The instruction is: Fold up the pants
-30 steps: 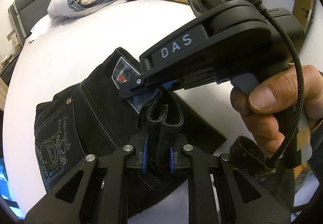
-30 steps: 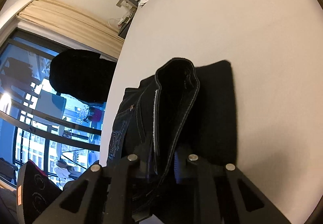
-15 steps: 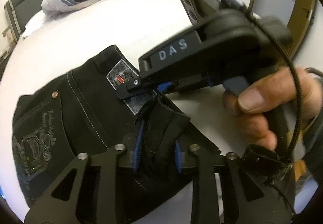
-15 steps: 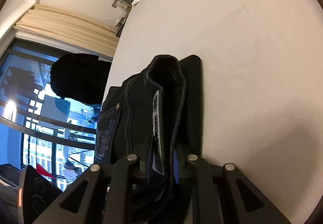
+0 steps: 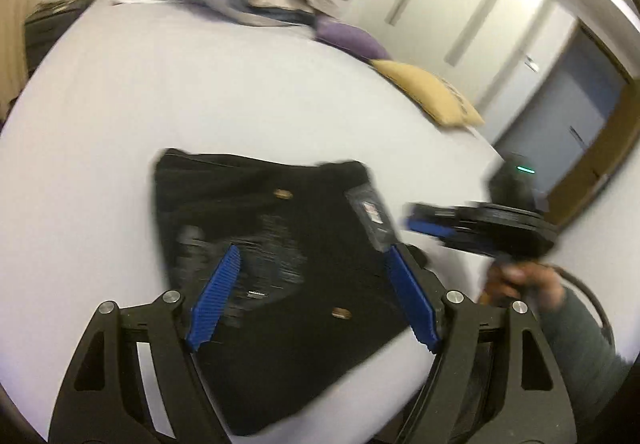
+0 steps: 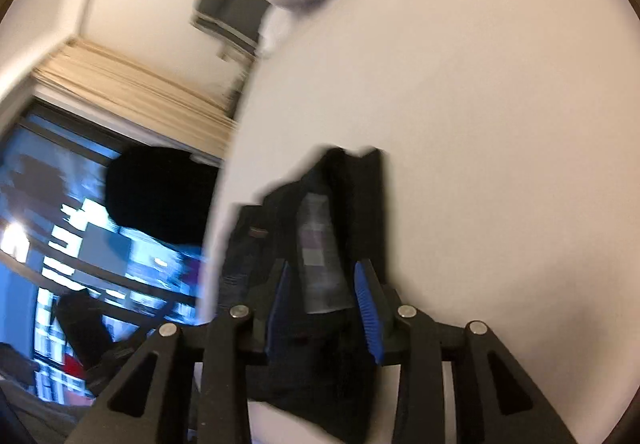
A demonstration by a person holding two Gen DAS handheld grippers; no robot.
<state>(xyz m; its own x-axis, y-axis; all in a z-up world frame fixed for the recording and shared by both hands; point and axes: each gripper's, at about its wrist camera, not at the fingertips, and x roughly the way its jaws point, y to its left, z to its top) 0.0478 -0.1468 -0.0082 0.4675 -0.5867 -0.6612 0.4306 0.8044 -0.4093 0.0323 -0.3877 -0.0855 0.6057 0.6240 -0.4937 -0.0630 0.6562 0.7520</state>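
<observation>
- left gripper [image 5: 316,296] spread wide, holding nothing, above the black jeans [image 5: 276,264].
- jeans lie folded in a compact rectangle on the white bed [image 5: 200,96]; folding looks nearly done, maybe only smoothing left.
- right gripper [image 6: 324,288] parted, empty, over the waistband label [image 6: 320,264].
- no containers visible.

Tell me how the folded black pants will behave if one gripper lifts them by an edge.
The black pants would probably sag and unfold: they are soft layered cloth lying flat on the bed. They look like thick denim with rivets, so likely rather heavy for their size. The coarse fabric seems unlikely to slip from the left gripper pads.
</observation>
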